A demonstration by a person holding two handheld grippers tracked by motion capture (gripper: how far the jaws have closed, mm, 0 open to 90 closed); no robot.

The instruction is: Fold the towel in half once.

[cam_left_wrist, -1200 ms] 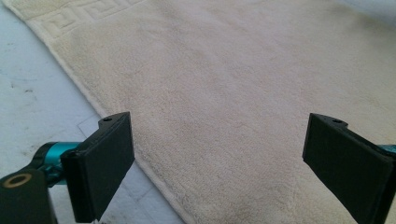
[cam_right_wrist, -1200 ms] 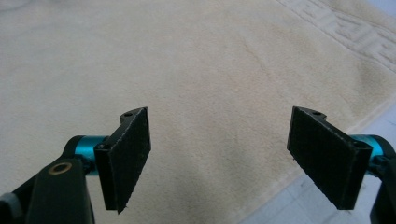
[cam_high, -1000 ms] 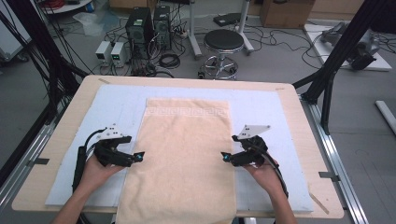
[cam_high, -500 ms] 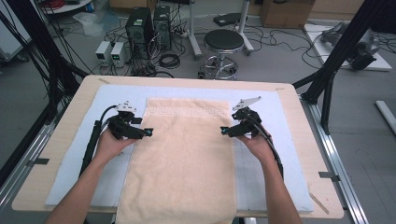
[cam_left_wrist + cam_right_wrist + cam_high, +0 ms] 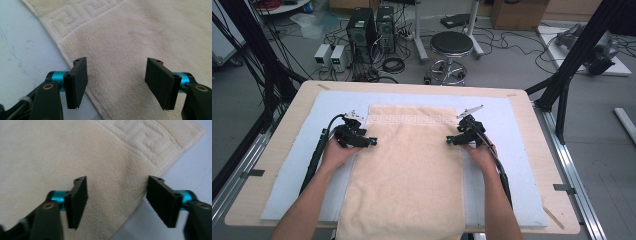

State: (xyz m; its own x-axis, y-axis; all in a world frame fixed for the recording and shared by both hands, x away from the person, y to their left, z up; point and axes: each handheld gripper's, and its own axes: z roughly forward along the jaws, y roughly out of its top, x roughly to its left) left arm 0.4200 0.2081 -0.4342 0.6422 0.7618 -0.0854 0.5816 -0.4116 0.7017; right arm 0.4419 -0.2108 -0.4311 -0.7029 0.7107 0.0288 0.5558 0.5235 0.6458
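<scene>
While the towel lay flat on the pale mat covering the table, its long axis ran away from the person, with the patterned band at the far end and the near end hanging off the table's front edge. The left tongs stood at the towel's left edge and the right tongs at its right edge, both just short of the band and pointing inward across the cloth. In each gripper view the jaws stood wide apart and empty, straddling the edge: one jaw over cloth, the other at the border with the mat. Each hand was equally near its own side. Whether the jaws touched the cloth could not be told. A symmetrical pinch of both edges appeared the likely next step.
</scene>
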